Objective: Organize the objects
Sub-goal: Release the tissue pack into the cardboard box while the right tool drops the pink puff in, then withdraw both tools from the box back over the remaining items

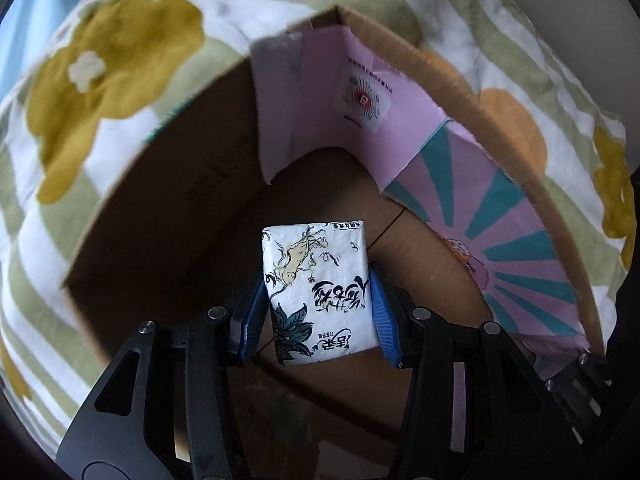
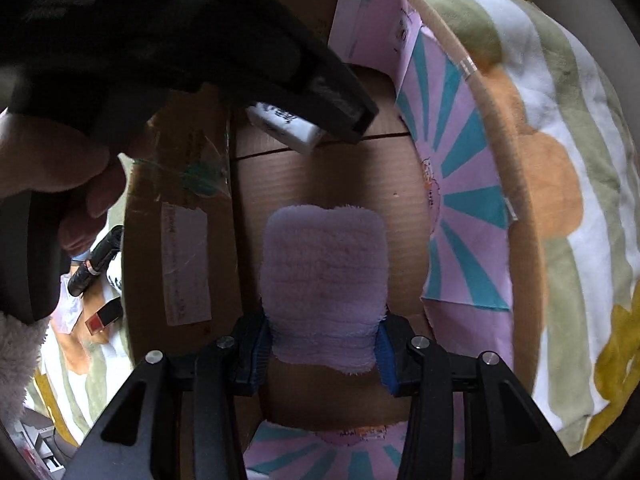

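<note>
The right tongs (image 2: 324, 344) pointed down into an open cardboard box (image 2: 192, 216), their blue pads clamped on a folded lilac fleecy cloth (image 2: 324, 280) held above the box's brown floor. At eleven o'clock the left tongs (image 2: 320, 120) reached in, gripping a white printed packet (image 2: 286, 126), with a hand (image 2: 60, 160) behind them. Pink flaps with teal rays (image 2: 464, 216) lined the box at three o'clock. Around it lay a flowered blanket (image 2: 568, 184). At eight o'clock, outside the box, small dark items were too unclear to name.

The tissue pack (image 1: 318, 292) carries brush-style Chinese characters, upside down and too stylised to read. The pink flap (image 1: 356, 116) at the box's far side bears a round code sticker with tiny, unreadable print.
</note>
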Motion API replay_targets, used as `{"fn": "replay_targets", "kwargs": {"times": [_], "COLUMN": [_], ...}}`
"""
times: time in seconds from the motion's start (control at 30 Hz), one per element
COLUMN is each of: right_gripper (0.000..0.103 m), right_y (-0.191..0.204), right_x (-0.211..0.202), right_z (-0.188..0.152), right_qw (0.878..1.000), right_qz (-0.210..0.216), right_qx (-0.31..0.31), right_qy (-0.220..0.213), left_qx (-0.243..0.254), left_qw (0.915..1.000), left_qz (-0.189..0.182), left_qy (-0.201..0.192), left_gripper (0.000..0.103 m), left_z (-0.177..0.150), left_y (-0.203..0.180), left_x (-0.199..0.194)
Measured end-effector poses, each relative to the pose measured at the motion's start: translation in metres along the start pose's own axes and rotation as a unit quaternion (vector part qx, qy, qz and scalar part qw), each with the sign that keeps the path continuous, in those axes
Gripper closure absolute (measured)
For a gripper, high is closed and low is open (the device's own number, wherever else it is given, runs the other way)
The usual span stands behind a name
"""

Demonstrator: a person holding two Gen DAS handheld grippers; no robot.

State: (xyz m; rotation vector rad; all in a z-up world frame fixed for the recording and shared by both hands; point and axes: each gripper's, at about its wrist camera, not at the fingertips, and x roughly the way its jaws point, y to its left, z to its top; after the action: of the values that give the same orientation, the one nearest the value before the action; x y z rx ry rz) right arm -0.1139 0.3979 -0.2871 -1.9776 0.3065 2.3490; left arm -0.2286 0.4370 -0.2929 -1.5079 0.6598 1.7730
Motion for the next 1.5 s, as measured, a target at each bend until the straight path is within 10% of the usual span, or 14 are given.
{"fn": "replay_targets", "kwargs": {"times": [0.17,0.23,0.33,0.9,1.5], "right_gripper": [0.045,0.022,0.001,0.001,0.001], "right_y": [0.0,-0.002,0.0,-0.013,0.069], "right_x": [-0.002,-0.006,-0.012,-0.053,-0.177], "right_z": [-0.004,-0.008,-0.016,-0.034,-0.039], "right_qw": [1.0,1.0,0.999,0.997,0.989], "right_qz": [-0.003,0.007,0.022,0.019,0.006], "right_qx": [0.0,0.012,0.021,0.029,-0.052], "right_qy": [-0.012,-0.027,-0.043,-0.07,-0.135], "left_qx": [0.0,0.003,0.028,0.044,-0.061], "left_qw": [1.0,0.9999,0.9994,0.9983,0.9879], "left_qz": [0.003,-0.011,0.0,0.008,0.039], "left_qy": [-0.001,-0.003,-0.018,-0.037,-0.137], "left_gripper": [0.053,0.0,0.0,0.0,0.0], "left_z": [0.001,0.002,0.003,0.0,-0.085], "left_y": [0.001,0.0,-0.009,-0.021,0.002], "left_x": [0.002,-0.001,-0.01,-0.054,-0.24]}}
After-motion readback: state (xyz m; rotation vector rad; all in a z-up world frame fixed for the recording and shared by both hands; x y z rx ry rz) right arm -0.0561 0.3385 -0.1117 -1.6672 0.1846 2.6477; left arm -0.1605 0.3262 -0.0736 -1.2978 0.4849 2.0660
